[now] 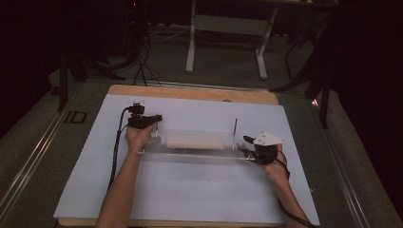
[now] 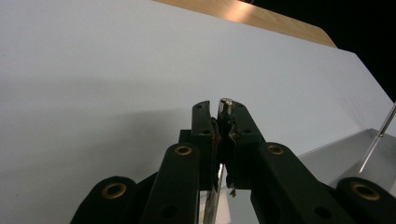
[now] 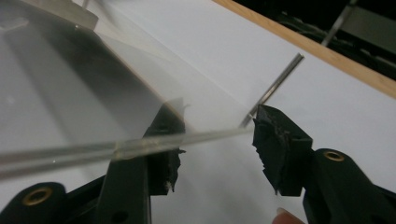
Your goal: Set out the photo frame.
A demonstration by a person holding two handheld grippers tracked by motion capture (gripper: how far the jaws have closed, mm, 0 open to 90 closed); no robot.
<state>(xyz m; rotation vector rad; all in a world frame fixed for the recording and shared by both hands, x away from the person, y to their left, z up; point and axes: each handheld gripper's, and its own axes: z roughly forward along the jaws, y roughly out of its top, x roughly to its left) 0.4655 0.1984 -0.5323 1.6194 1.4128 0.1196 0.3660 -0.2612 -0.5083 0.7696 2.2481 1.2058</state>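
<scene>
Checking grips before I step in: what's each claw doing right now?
Left claw: closed on a metal rod.
Right claw: open, the clear sheet edge between its jaws, unclamped.

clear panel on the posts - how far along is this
Looks done: the clear panel sits across the table, above a pale board. In hand: the left gripper is shut on a metal post; the right gripper is open at the panel's edge. Left: probably releasing the left side.

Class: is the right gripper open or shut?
Open. The right gripper has a wide gap between its jaws; the clear panel's edge crosses it unpinched.
</scene>
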